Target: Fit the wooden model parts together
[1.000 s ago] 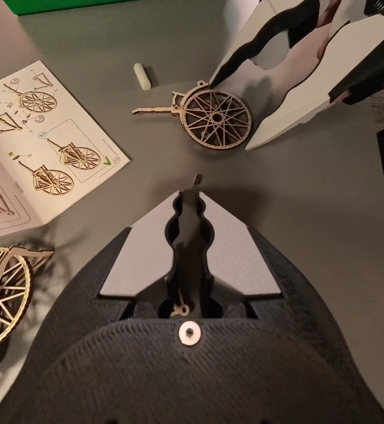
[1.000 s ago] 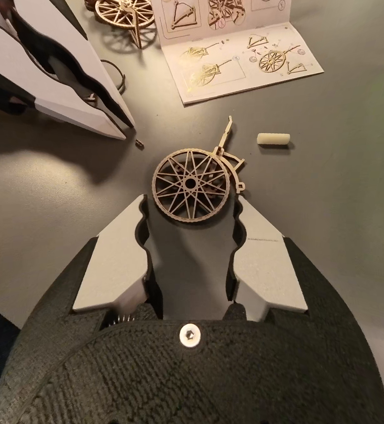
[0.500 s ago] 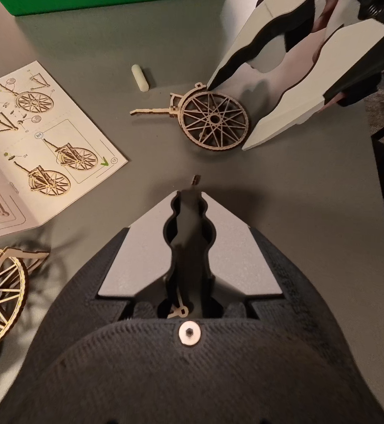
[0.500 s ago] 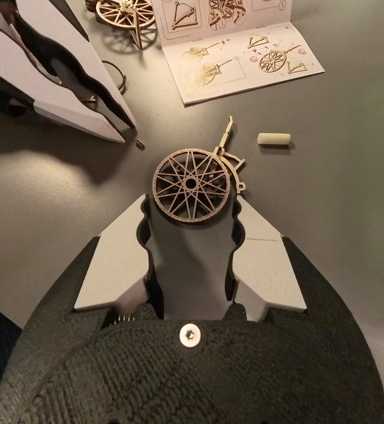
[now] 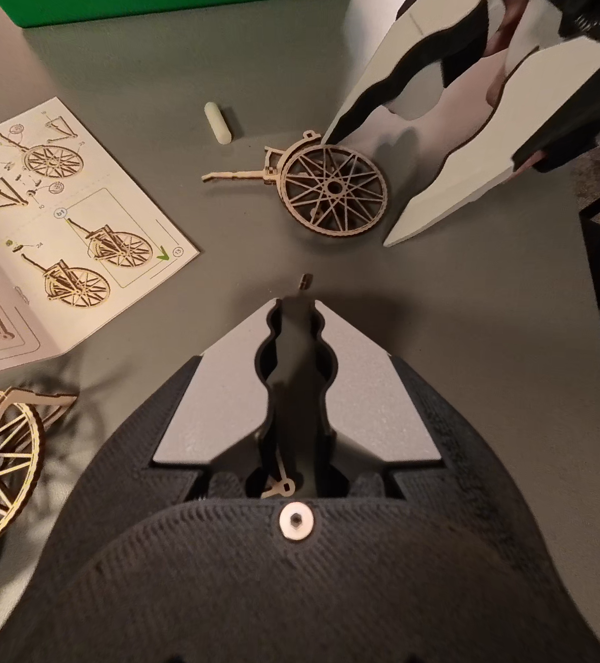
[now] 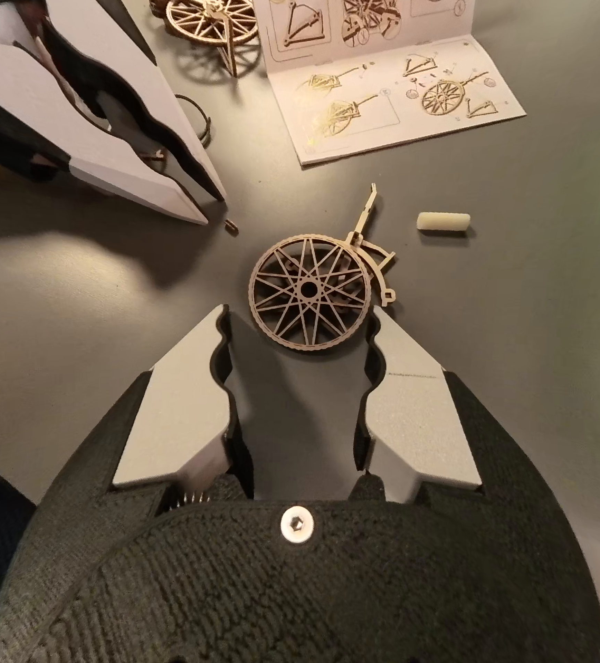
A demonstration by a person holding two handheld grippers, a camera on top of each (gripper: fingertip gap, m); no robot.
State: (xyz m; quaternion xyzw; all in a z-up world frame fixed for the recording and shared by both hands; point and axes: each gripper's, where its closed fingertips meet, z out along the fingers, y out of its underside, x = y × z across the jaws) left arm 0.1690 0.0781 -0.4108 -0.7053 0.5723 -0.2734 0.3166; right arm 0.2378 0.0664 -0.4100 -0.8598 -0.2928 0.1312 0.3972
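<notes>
Each gripper is built the same way. The left gripper [image 5: 296, 305] is formed of a broad black body with a ribbed, woven-looking printed texture, into which a single silver hex-socket screw [image 5: 296, 520] is set at the centre. Two pale grey wedge-shaped fingers [image 5: 226, 391] are mounted on it, and their inner faces are lined with black wavy-edged pads. The right gripper [image 6: 300, 312] is made alike: textured black shell, silver hex-socket screw [image 6: 297, 526], grey fingers [image 6: 420, 416] with scalloped black liners. A thin dark line is marked across its right finger, and a small metal spring is seen at the base of its left finger.
</notes>
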